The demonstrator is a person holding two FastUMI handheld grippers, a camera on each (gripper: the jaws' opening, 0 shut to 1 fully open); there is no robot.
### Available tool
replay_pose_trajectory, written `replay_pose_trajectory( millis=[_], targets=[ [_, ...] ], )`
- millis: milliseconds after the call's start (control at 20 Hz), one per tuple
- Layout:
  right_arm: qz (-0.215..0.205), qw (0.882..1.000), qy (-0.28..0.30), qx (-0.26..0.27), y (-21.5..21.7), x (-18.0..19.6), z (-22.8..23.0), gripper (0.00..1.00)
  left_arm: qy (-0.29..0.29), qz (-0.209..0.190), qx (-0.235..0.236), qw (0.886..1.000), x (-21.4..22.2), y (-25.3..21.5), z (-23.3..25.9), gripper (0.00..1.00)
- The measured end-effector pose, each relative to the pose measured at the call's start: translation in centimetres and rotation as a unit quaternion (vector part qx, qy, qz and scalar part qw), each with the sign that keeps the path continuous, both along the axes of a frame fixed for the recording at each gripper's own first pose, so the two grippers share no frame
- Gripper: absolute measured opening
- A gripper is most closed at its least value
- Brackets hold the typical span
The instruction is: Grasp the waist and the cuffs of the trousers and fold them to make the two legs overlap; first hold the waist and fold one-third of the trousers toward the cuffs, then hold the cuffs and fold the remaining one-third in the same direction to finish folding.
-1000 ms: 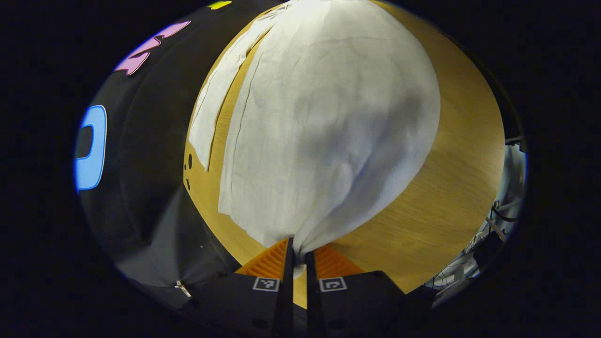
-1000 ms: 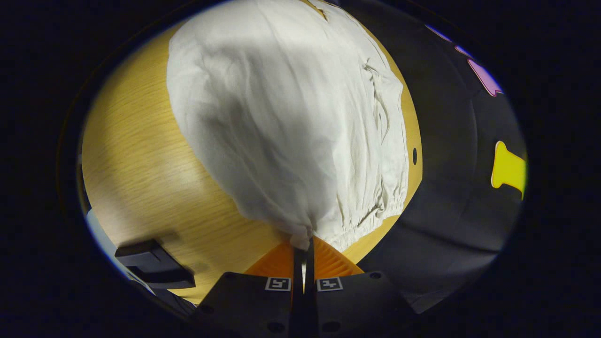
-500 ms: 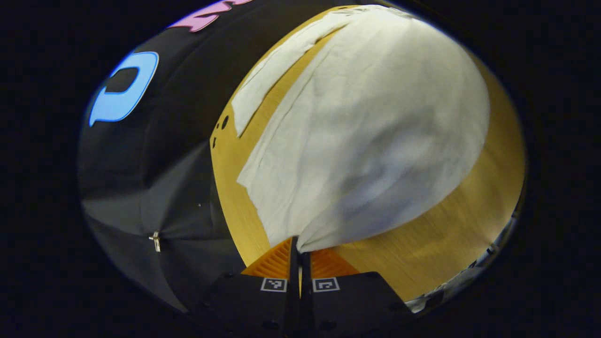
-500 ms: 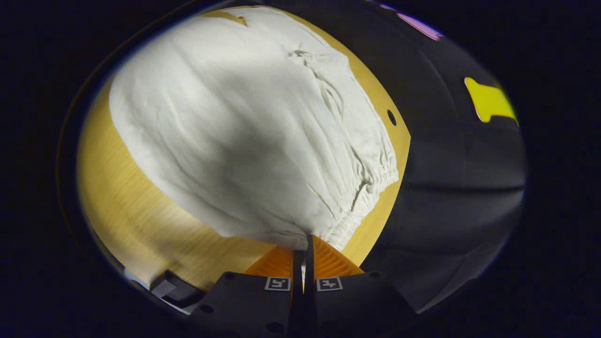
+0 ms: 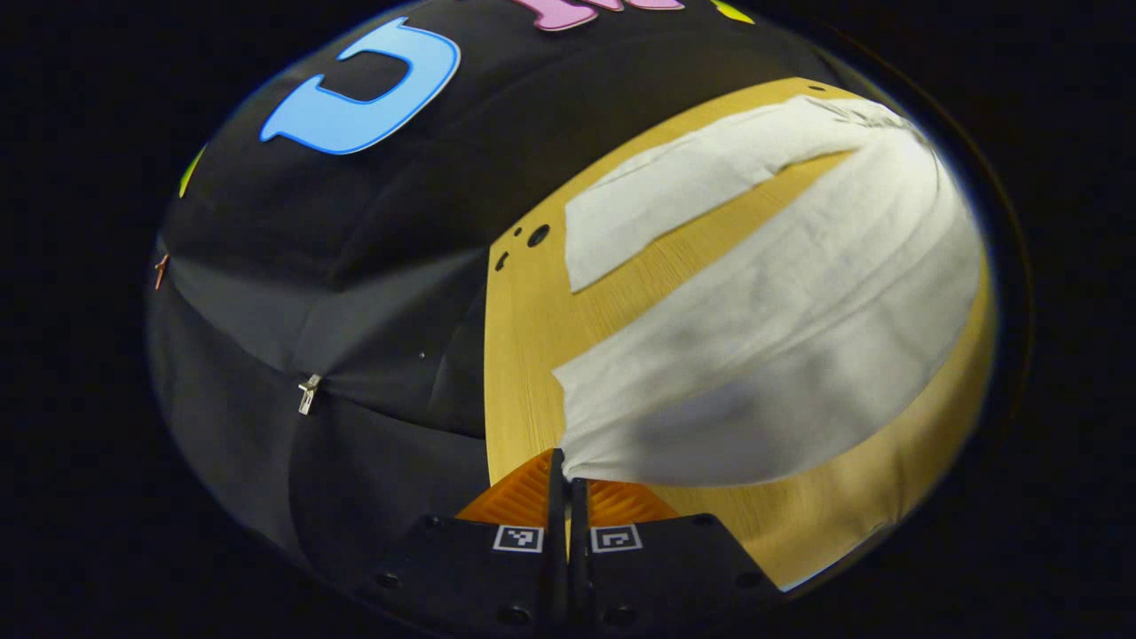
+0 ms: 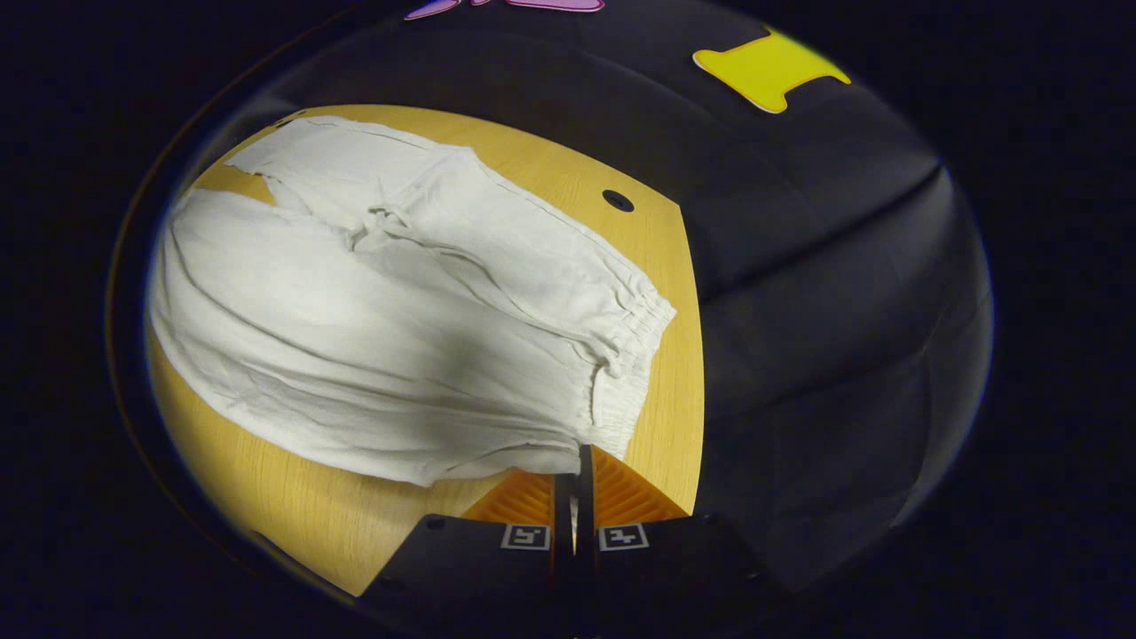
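Your left gripper [image 5: 564, 466] is clenched on the cuff end of the white trousers [image 5: 781, 319], with both fingers pinching a corner of the near leg right at their tips. From that pinch the near leg runs away across the wooden table [image 5: 524, 355], bowed up off the surface with a shadow under its near edge. The far leg [image 5: 683, 200] lies flat beyond it, apart from the near one, with a wedge of bare table between them.

Your right gripper [image 6: 579, 457] is likewise closed tight on the trousers [image 6: 373, 355], gripping the near corner of the elastic waistband [image 6: 635, 355] where the gathered edge meets the fingertips. In the right gripper view the waist sits close to the table's far-right edge, and the cloth spreads leftward over the tabletop [image 6: 337, 506] in long soft folds. A drawstring [image 6: 382, 226] lies rumpled near the middle of the garment. A round hole [image 6: 618, 201] in the table shows just beyond the waist.
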State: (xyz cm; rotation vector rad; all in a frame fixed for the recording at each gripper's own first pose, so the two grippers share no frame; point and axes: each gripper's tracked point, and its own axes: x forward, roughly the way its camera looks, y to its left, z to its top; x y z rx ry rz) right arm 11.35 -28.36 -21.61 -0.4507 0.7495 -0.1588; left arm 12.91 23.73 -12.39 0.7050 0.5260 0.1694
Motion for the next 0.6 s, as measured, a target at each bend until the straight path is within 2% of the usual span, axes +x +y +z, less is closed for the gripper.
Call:
replay_pose_trajectory(
  millis=[200,400,600],
  targets=[
    [0.02,1.0,-0.001,-0.008,-0.4,1.7,1.6,0.05,-0.032,-0.02,0.007,0.999,4.5,-1.1,3.8,0.05],
    [0.019,1.0,-0.008,0.02,-0.4,4.6,3.6,0.05,-0.054,-0.034,0.024,0.998,7.5,-2.4,6.4,0.05],
    [0.015,0.998,-0.013,0.065,-0.2,7.0,5.2,0.05,-0.08,-0.012,-0.012,0.997,10.8,-2.3,8.5,0.05]
  ],
)
